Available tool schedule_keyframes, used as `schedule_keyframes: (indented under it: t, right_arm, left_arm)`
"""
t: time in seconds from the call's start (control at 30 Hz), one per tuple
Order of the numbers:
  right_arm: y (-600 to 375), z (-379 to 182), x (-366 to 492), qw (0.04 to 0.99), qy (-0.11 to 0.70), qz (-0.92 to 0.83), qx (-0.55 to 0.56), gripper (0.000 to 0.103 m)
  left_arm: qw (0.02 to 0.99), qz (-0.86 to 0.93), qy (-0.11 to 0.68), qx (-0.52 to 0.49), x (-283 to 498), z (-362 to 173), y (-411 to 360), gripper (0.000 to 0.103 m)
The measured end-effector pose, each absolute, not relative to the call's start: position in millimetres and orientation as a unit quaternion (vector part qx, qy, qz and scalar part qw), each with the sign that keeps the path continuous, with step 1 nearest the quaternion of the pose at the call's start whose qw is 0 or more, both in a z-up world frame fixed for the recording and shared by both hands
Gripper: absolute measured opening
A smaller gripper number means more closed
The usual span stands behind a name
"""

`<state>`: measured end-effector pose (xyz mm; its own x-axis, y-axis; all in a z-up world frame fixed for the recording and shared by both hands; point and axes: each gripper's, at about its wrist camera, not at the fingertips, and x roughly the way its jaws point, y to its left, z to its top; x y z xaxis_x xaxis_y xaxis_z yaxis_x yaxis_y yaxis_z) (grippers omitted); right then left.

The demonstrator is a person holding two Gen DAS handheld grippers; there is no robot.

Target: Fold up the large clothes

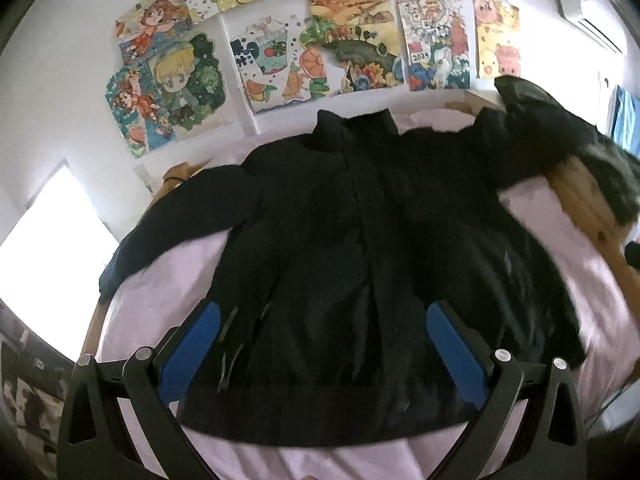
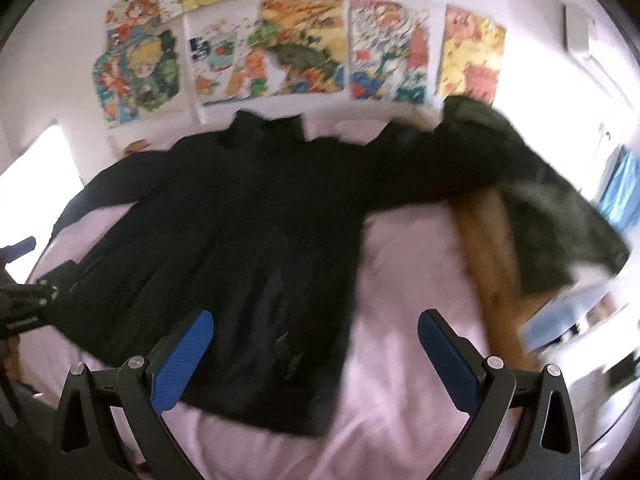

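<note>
Black jacket [image 1: 352, 240] beyond both parted grippers

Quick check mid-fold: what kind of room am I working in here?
Probably a bedroom, maybe a child's: the jacket lies on a bed with a pink sheet and wooden frame, under drawings taped to the wall.

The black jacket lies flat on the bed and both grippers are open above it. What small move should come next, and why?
Probably bring the right gripper toward the right sleeve to grasp it and fold it over the body. The black jacket lies spread front-up on the pink sheet, both sleeves out, nothing folded. The left gripper hangs open over the hem, holding nothing.
</note>
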<state>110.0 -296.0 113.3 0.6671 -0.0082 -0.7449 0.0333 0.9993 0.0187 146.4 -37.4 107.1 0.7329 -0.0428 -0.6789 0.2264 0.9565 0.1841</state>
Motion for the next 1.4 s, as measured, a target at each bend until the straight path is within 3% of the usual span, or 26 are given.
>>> schedule_keyframes:
  t: [0.27, 0.53, 0.73, 0.93, 1.07, 1.3, 1.4]
  right_arm:
    - [-378, 128, 134, 0.908, 0.413, -0.048, 0.053, 0.103]
    - [-429, 137, 179, 0.909, 0.405, -0.08, 0.063, 0.103]
    - [-472, 135, 229, 0.913, 0.381, -0.125, 0.068, 0.103]
    - [-511, 122, 272, 0.938, 0.3, -0.165, 0.059, 0.103]
    - [-549, 100, 295, 0.943, 0.255, -0.185, 0.111, 0.103]
    - [-598, 75, 305, 0.918, 0.246, -0.259, 0.17, 0.103]
    - [-610, 69, 312, 0.913, 0.255, -0.269, 0.169, 0.103]
  left_arm:
    - [0.913, -0.061, 0.382, 0.13, 220, 134, -86, 0.101]
    - [0.916, -0.083, 0.356, 0.166, 275, 135, -138, 0.101]
    - [0.912, -0.098, 0.348, 0.192, 330, 109, -168, 0.101]
    - [0.922, -0.122, 0.307, 0.203, 381, 81, -187, 0.102]
    - [0.922, -0.157, 0.312, 0.167, 417, 53, -194, 0.101]
    - [0.918, -0.21, 0.33, 0.063, 477, 11, -204, 0.101]
    - [0.911, -0.226, 0.339, 0.065, 491, -3, -220, 0.101]
